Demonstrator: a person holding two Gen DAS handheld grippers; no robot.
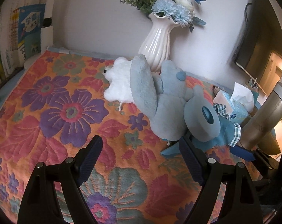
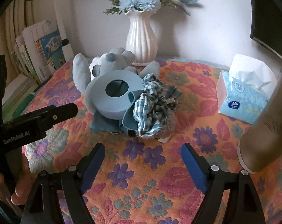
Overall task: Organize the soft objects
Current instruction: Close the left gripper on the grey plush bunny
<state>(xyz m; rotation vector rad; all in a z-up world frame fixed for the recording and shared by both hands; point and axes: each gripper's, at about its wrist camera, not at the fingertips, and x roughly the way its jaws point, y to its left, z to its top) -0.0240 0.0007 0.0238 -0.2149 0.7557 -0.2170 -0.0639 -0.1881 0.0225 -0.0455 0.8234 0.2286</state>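
Observation:
A pale blue plush toy (image 1: 165, 100) lies in a heap at the back of the flowered cloth, with a white fluffy plush (image 1: 118, 82) against its left side. A blue foam ring (image 2: 114, 97) rests on the heap, beside a blue checked cloth (image 2: 150, 108) over a darker blue cloth (image 2: 101, 123). My left gripper (image 1: 142, 156) is open and empty, its right finger close to the heap's near edge. My right gripper (image 2: 142, 160) is open and empty, just in front of the heap. The left gripper (image 2: 38, 117) also shows in the right wrist view, left of the heap.
A white ribbed vase (image 2: 142, 43) with blue and white flowers stands behind the heap against the wall. A blue tissue box (image 2: 241, 99) sits at the right. A tan cylinder (image 2: 267, 112) stands at the right edge. Books (image 2: 45, 54) lean at the left.

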